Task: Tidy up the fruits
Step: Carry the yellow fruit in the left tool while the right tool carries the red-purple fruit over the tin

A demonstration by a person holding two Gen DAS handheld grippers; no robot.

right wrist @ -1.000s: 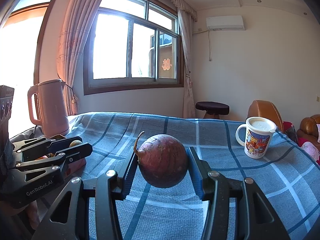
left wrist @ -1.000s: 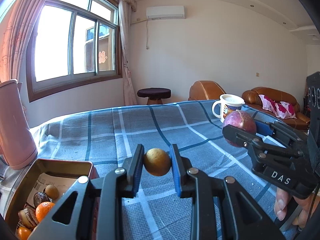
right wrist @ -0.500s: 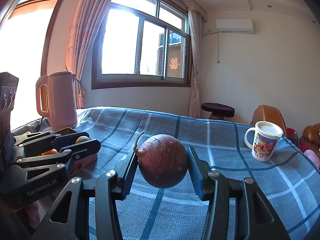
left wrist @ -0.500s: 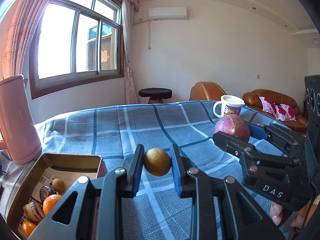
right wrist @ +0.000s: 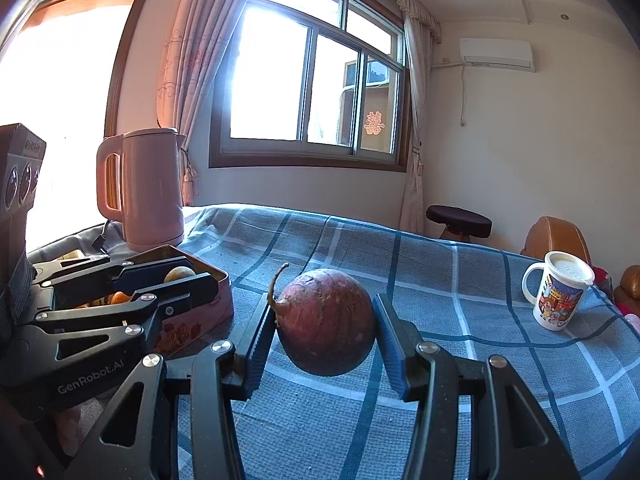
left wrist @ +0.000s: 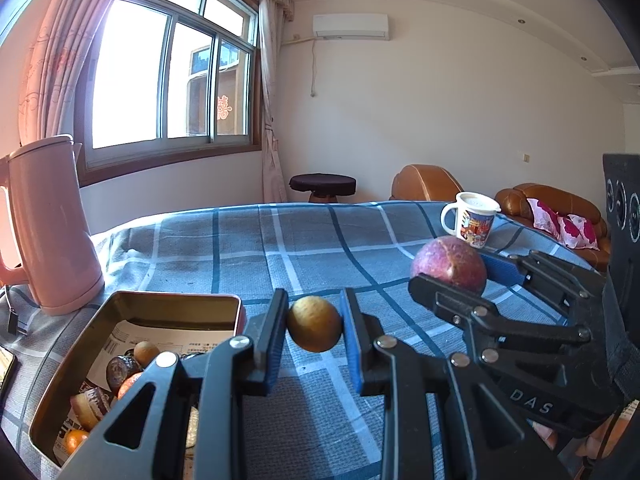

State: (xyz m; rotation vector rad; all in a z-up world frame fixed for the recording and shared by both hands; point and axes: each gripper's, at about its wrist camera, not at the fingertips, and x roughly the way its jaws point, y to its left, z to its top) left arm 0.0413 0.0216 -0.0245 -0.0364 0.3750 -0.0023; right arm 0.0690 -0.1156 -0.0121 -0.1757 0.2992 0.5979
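My left gripper (left wrist: 315, 329) is shut on a small round yellow fruit (left wrist: 315, 323) and holds it above the cloth, just right of the open metal tin (left wrist: 132, 308). The tin holds several small fruits (left wrist: 120, 372) on printed paper. My right gripper (right wrist: 325, 322) is shut on a large purple-red passion fruit (right wrist: 326, 322) with a stem. That fruit also shows in the left wrist view (left wrist: 448, 265), to the right of my left gripper. The left gripper shows in the right wrist view (right wrist: 176, 280), over the tin (right wrist: 212, 304).
A pink kettle (left wrist: 48, 224) stands behind the tin at the left. A white printed mug (left wrist: 472, 218) stands at the far right of the blue checked cloth (left wrist: 320, 240). A phone (left wrist: 6, 368) lies at the left edge. A stool and sofa stand beyond.
Both grippers have swung left toward the tin, each still holding its fruit. The tin and kettle now sit closer to the middle of both views.
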